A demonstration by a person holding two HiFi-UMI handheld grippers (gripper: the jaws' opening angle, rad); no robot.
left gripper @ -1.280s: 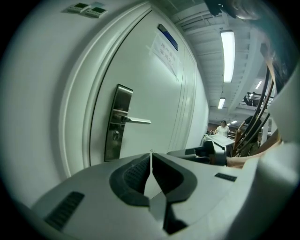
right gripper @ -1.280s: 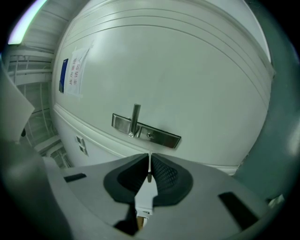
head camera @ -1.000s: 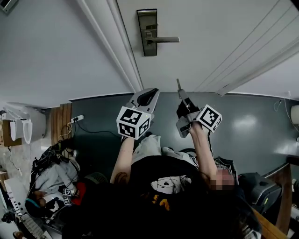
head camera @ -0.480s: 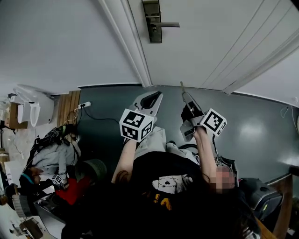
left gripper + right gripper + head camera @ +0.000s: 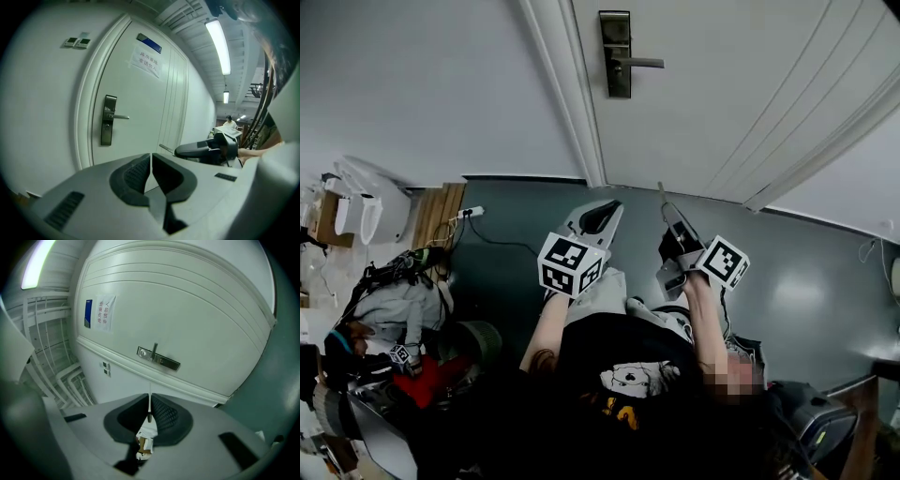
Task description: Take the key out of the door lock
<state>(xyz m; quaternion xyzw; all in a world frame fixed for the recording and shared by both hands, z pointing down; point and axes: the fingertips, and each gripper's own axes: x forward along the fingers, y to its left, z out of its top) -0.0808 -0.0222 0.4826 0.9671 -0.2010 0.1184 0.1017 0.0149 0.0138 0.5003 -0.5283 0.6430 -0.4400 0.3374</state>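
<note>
The dark metal lock plate (image 5: 616, 53) with its lever handle (image 5: 642, 63) sits on the white door at the top of the head view. No key shows in it. My right gripper (image 5: 669, 212) is shut on the key (image 5: 661, 191), whose thin metal blade pokes out past the jaws toward the door. The right gripper view shows the key (image 5: 150, 405) pinched in the right gripper (image 5: 150, 398), with the lock plate (image 5: 158, 358) well beyond it. My left gripper (image 5: 602, 208) is shut on nothing, beside the right one. In its own view the left gripper (image 5: 151, 161) faces the lock plate (image 5: 108, 120).
The door frame (image 5: 562, 94) runs left of the lock. A paper notice (image 5: 146, 62) hangs high on the door. On the grey floor (image 5: 806, 272) lie a power strip (image 5: 472, 213) and a pile of bags (image 5: 403, 309) at the left. A person (image 5: 229, 123) stands far down the corridor.
Both grippers have dropped lower in the head view, farther from the lock plate, and the view has shifted. The key stays pinched in the right gripper.
</note>
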